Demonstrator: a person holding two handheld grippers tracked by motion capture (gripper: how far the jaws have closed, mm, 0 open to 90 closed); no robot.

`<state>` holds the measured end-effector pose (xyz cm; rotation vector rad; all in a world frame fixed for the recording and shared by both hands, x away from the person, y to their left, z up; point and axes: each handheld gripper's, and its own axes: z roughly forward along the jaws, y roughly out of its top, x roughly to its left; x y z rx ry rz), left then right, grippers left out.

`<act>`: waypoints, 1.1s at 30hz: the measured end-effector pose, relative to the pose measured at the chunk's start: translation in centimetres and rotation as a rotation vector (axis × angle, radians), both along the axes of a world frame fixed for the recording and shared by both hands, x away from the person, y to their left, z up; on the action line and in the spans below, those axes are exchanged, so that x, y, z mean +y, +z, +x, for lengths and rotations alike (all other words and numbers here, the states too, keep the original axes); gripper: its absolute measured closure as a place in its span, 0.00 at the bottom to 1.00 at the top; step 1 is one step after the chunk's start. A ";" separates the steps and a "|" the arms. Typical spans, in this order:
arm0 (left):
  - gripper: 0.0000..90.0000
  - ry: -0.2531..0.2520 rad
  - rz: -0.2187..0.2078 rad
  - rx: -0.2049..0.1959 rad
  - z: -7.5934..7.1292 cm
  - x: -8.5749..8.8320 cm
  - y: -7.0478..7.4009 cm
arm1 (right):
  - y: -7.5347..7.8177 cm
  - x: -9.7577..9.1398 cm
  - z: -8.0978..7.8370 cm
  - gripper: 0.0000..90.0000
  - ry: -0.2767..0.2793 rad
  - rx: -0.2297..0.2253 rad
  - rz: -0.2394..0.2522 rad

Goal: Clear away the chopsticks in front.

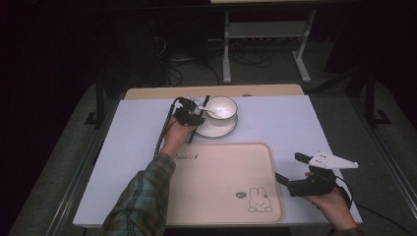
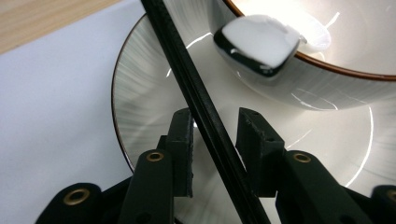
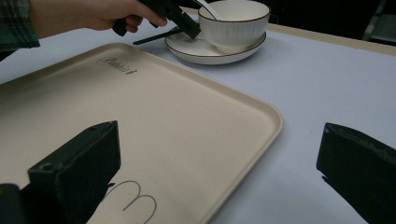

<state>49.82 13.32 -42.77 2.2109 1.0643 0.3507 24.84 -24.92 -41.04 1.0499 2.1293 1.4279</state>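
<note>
The left hand-held gripper [image 2: 215, 135], jaws narrowed but not yet gripping, straddles the thin black chopsticks [image 2: 196, 93] on the white ribbed saucer [image 2: 140, 107]; next, squeeze fully and lift.

We see a beige tray [image 1: 221, 182] with a rabbit drawing [image 1: 259, 200] lying on the white bench [image 1: 285, 123] between both tongs.

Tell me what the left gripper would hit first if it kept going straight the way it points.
The black chopsticks already lie between the left gripper's jaws. Straight past them it would probably meet the plate, then the wall of the bowl standing on it, though depth is hard to judge.
</note>
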 end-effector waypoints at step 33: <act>0.82 0.021 -0.080 -0.047 -3.0 4.8 2.4 | 0.2 0.1 -0.3 0.00 0.008 -0.007 0.008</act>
